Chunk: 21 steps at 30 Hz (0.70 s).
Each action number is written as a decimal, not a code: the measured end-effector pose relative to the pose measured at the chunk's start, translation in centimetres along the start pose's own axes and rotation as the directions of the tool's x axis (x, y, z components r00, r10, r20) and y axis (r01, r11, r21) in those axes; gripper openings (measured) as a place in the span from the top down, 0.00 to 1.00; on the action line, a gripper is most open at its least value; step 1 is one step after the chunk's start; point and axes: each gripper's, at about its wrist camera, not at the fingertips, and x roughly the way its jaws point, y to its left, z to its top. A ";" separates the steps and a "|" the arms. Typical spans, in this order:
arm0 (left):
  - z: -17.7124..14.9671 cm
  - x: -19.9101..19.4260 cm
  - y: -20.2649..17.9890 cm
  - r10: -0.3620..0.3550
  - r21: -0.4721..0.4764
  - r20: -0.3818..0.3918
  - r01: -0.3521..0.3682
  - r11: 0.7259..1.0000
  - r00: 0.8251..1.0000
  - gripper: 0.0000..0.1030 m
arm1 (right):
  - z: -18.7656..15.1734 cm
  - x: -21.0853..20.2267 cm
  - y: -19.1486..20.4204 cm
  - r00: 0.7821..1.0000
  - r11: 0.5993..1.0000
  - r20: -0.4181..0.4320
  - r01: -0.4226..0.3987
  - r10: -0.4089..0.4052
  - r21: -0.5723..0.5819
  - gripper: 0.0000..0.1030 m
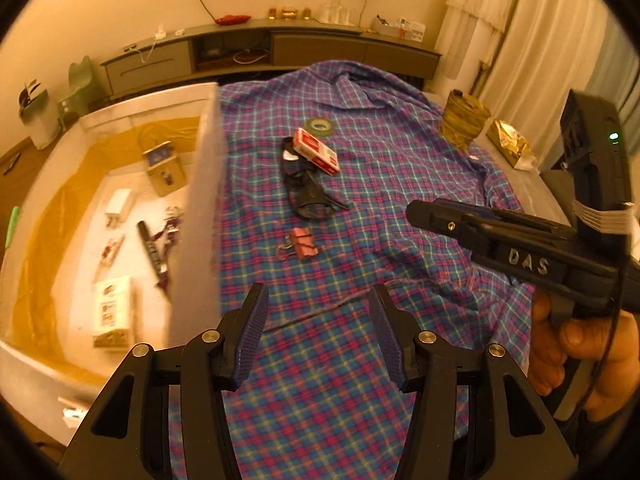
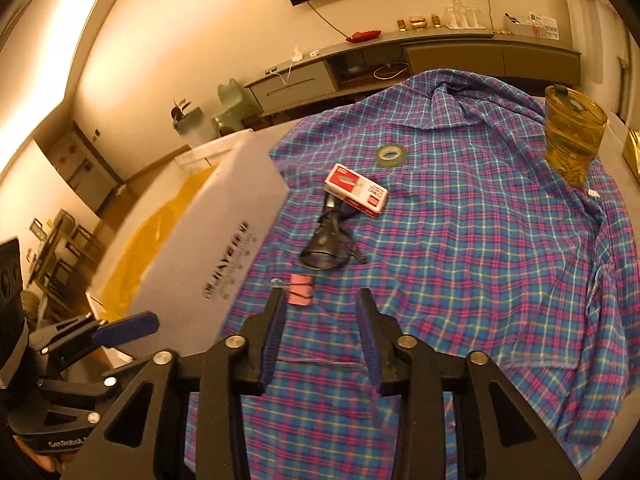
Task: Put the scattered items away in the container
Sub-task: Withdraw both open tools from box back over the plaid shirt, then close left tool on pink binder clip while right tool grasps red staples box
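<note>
A white foam box (image 1: 200, 200) with a yellow lining stands at the left of the plaid cloth (image 1: 360, 208); several small items lie inside it. On the cloth lie a pink binder clip (image 1: 301, 242), black glasses (image 1: 308, 192), a red and white staple box (image 1: 316, 150) and a tape roll (image 1: 320, 125). My left gripper (image 1: 318, 308) is open and empty, short of the clip. My right gripper (image 2: 322, 312) is open and empty, just behind the clip (image 2: 300, 284). The glasses (image 2: 328, 240), staple box (image 2: 356, 189), tape roll (image 2: 390, 155) and foam box (image 2: 224, 256) show there too.
A jar of yellowish contents (image 2: 574, 136) stands at the cloth's far right, with a gold packet (image 1: 510, 144) beside it. A long low cabinet (image 1: 272, 52) runs along the far wall. The right gripper's body (image 1: 520, 248) reaches in from the right.
</note>
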 end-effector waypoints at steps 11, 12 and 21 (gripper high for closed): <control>2.2 8.2 0.3 0.046 -0.063 -0.073 -0.050 0.997 0.996 0.46 | 4.1 4.7 0.7 0.998 0.971 -0.042 0.045 -0.056 -0.236 0.46; 2.3 8.9 0.4 0.050 -0.073 -0.079 -0.056 0.996 0.996 0.46 | 4.7 5.3 0.8 0.997 0.965 -0.046 0.049 -0.063 -0.257 0.44; 2.9 13.0 2.2 0.048 -0.131 -0.097 -0.061 0.990 0.994 0.47 | 8.6 12.7 0.4 0.991 0.920 -0.111 0.023 -0.071 -0.390 0.42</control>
